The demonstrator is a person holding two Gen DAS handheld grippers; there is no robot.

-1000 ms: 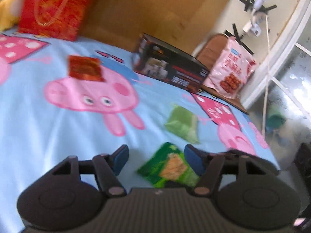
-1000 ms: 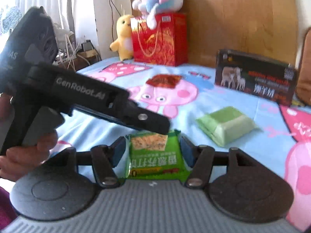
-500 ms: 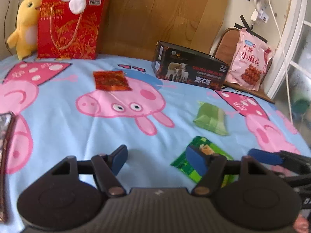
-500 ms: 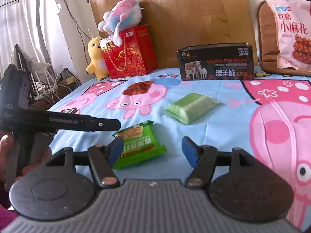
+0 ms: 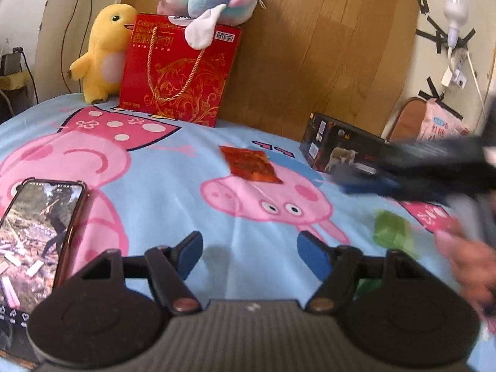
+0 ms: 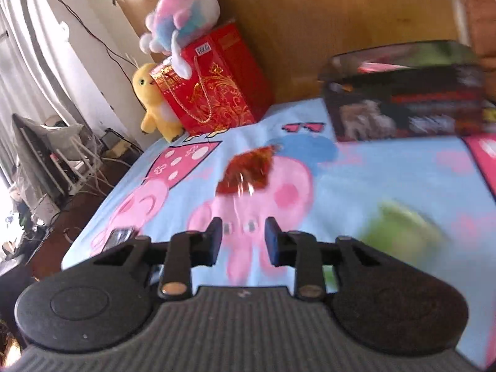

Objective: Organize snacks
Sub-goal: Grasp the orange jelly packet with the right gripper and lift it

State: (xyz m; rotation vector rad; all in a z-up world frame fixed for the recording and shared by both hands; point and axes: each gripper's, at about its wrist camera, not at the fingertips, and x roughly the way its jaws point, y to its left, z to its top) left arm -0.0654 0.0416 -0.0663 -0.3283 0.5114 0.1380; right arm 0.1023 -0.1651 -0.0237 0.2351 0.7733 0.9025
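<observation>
Setting: a bed sheet (image 5: 173,186) printed with pink cartoon pigs is viewed from both wrist cameras; the snacks lie scattered on it.

Red snack packet (image 6: 248,170): it is laid flat on the sheet, ahead of and just above the right gripper's finger gap in the right wrist view; in the left wrist view the same packet (image 5: 251,167) is seen well ahead, up and slightly right of centre.

Long axis: the packet is seen running diagonally, from lower left to upper right in the right wrist view; blur prevents a finer reading.

Right gripper (image 6: 243,241): its jaws have just been closing and are held narrowly apart, with nothing between them, only sheet.

Left gripper (image 5: 249,254): its fingers are spread about halfway, nothing between them.

Nearer hand: the right is judged nearer, being aimed almost straight at the packet.

Green snack pack (image 6: 403,232): it is blurred, lying to the right of the right gripper.

Phone (image 5: 37,241): it is lying on the sheet at the left.
</observation>
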